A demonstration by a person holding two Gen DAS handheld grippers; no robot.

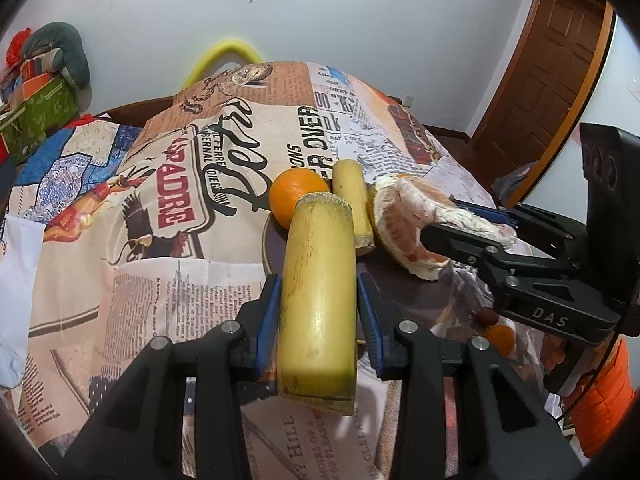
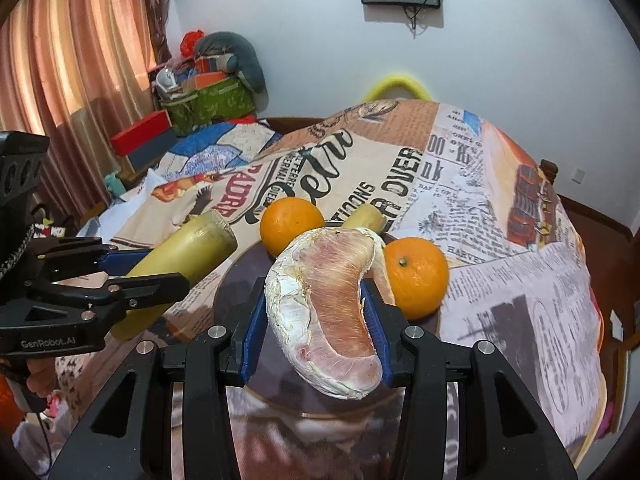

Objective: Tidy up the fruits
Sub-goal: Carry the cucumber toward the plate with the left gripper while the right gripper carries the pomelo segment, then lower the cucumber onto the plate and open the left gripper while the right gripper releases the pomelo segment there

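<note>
Two oranges (image 2: 292, 224) (image 2: 416, 276), two pale yellow cane pieces and one peeled pomelo wedge (image 2: 332, 316) are in view. The left gripper (image 1: 318, 308) is clamped on the larger cane piece (image 1: 320, 300) over the dark plate's (image 1: 269, 246) near-left rim; the right gripper (image 2: 316, 332) is clamped on the wedge above the plate. The smaller cane piece (image 1: 352, 200) lies between the oranges at the plate's far edge, with open tablecloth (image 1: 160, 280) to the left.
</note>
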